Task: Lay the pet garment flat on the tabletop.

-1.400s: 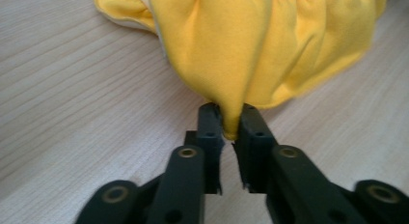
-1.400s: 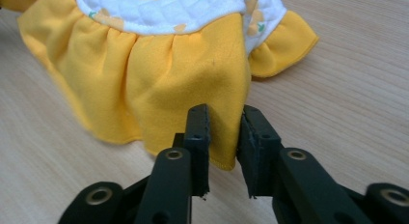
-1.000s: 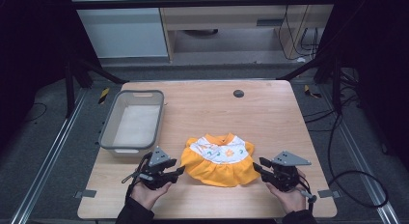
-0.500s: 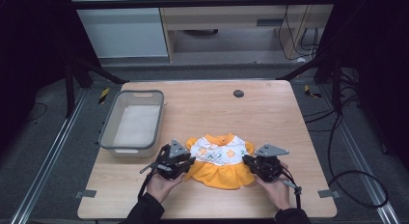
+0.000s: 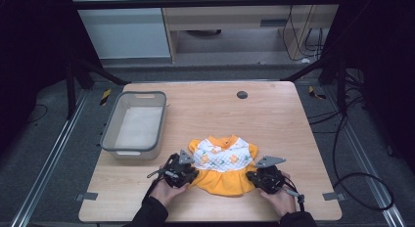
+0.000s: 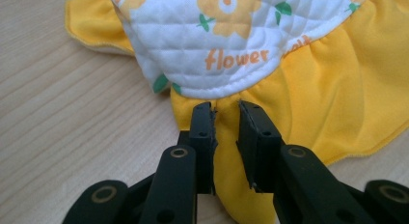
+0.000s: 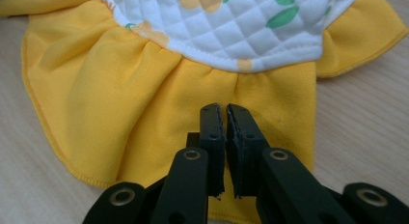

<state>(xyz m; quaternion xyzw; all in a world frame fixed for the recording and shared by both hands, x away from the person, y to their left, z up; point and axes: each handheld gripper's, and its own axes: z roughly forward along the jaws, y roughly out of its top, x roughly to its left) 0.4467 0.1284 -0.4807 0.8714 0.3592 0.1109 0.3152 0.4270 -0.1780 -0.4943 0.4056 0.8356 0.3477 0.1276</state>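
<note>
Both grippers have closed in from the table's front edge onto the little dress (image 5: 222,163): the left gripper (image 6: 225,110) slightly parted over its skirt, the right gripper (image 7: 225,113) nearly closed, apparently pinching fabric for a lift.

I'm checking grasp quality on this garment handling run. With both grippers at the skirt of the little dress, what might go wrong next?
The left gripper stands open over the yellow skirt, so it may close on little fabric and slip. The right gripper looks nearly shut at the hem; lifting unevenly could bunch the dress.
</note>
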